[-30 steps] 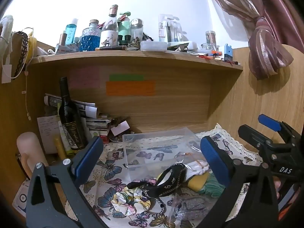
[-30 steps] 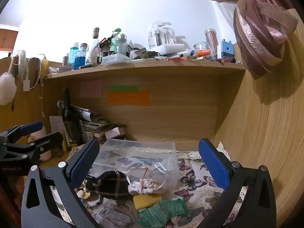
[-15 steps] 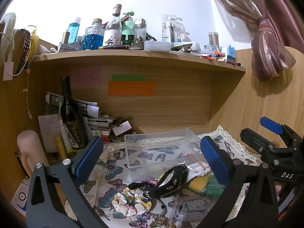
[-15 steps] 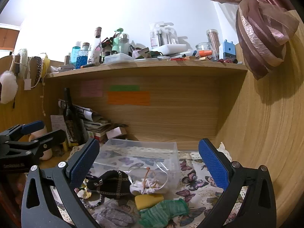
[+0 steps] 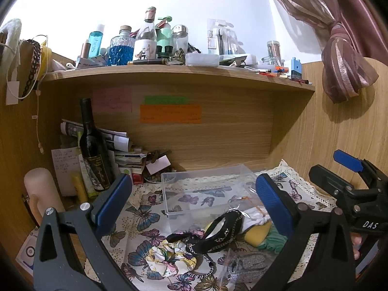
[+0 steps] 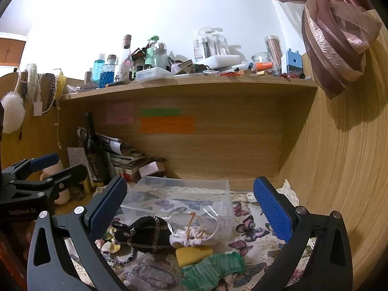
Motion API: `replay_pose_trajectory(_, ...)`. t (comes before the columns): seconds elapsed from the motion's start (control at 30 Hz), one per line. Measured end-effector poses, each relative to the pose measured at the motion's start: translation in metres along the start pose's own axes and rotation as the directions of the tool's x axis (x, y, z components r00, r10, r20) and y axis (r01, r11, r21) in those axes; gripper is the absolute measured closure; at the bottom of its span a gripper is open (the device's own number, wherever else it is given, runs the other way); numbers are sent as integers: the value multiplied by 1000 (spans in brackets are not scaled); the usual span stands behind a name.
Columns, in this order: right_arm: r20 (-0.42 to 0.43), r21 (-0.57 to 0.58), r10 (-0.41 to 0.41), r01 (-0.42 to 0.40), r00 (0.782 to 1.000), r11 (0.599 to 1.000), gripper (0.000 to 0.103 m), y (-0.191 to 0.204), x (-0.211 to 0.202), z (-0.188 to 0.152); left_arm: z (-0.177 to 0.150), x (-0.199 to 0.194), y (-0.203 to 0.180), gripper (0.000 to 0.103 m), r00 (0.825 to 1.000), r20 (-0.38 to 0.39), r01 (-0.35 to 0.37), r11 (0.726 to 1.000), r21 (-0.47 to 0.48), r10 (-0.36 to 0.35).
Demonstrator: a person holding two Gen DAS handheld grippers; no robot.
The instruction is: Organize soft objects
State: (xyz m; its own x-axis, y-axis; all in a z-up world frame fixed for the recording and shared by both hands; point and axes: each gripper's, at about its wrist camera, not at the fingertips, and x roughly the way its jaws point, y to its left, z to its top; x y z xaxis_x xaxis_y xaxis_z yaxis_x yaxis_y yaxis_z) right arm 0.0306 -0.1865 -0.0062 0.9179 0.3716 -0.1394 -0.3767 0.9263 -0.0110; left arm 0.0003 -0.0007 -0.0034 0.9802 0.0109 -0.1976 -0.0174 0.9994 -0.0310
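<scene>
A pile of soft things lies on the butterfly cloth (image 5: 143,218) in front of a clear plastic box (image 5: 206,191): a black chain-trimmed headband (image 5: 218,232), a floral scrunchie (image 5: 169,259), a white scrunchie (image 6: 191,237), a yellow sponge (image 6: 194,254), a green knit piece (image 6: 213,269) and a grey glittery piece (image 6: 150,278). My left gripper (image 5: 194,201) is open and empty, above the pile. My right gripper (image 6: 189,208) is open and empty, above the pile too; it also shows in the left wrist view (image 5: 349,177).
A dark wine bottle (image 5: 93,150), stacked papers (image 5: 121,150) and a pink cylinder (image 5: 42,194) stand at the back left. A shelf (image 5: 169,70) crowded with bottles hangs overhead. A wooden wall (image 6: 339,169) closes the right side.
Both grippers have drifted slightly up and back; the scene sits a little lower in both views. Nothing was picked up and both stay open.
</scene>
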Motion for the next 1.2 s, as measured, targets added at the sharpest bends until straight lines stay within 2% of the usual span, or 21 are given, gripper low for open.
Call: replay_pose_trajectory(1.2,-5,-7,-4,4,1000,1000,0,3,4,-1,-4,2,-2,0,999,-4,41,999,-7,-41)
